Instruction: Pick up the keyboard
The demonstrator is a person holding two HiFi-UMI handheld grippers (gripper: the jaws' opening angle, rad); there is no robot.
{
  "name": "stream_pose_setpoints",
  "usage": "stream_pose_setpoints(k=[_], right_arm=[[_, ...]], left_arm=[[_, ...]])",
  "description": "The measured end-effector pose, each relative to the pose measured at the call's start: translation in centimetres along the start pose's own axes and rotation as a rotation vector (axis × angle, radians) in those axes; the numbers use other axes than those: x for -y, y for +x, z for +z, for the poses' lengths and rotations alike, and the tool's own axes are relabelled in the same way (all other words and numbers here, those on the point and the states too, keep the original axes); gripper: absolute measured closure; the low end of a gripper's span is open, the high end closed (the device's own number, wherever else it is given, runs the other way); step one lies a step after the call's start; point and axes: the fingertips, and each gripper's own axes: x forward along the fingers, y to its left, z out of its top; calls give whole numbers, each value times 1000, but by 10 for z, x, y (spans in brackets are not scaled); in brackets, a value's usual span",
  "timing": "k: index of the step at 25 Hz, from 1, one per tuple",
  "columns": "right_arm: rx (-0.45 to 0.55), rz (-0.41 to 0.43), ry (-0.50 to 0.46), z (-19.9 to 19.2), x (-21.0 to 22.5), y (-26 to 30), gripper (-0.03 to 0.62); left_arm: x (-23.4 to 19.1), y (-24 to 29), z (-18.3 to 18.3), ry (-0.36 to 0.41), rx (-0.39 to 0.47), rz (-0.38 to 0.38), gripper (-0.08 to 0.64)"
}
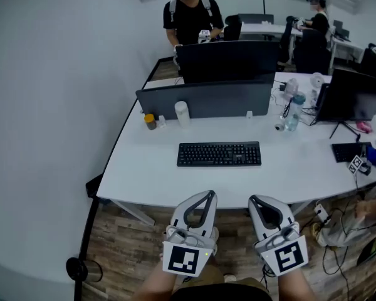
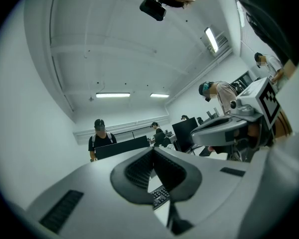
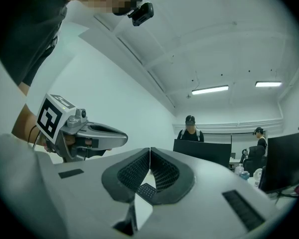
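A black keyboard (image 1: 219, 153) lies flat in the middle of the white desk (image 1: 144, 180), lengthwise across it. My left gripper (image 1: 209, 194) hangs just short of the desk's near edge, below the keyboard's left half, jaws shut with nothing in them. My right gripper (image 1: 254, 199) is beside it, below the keyboard's right half, also shut and empty. Both point toward the keyboard, well apart from it. Through the left gripper's (image 2: 153, 151) jaw gap I see a bit of the keyboard (image 2: 161, 196); the right gripper (image 3: 149, 150) view shows a corner of the keyboard (image 3: 146, 191) too.
A dark divider panel (image 1: 203, 99) and a monitor (image 1: 229, 60) stand behind the keyboard. A white cup (image 1: 182, 113), a small jar (image 1: 150, 121) and bottles (image 1: 292, 111) sit along the back. A second monitor (image 1: 351, 96) stands right. People are at the far desks.
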Motion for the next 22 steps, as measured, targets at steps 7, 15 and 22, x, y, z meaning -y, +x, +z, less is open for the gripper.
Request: stream_pose_setpoints(k=[7,15,22], right_arm=[[-14,-5,-7,-21,31,61,560],[-51,-21,-11,-45,66,140,560],[-58,-41,-35,-52,93,193,560]], left_arm=[[-40,53,-32,17,-5,-11,552],[-98,116,-68,-8,-12,-33,552],[-133,158,-90,16,-17,-65,552]])
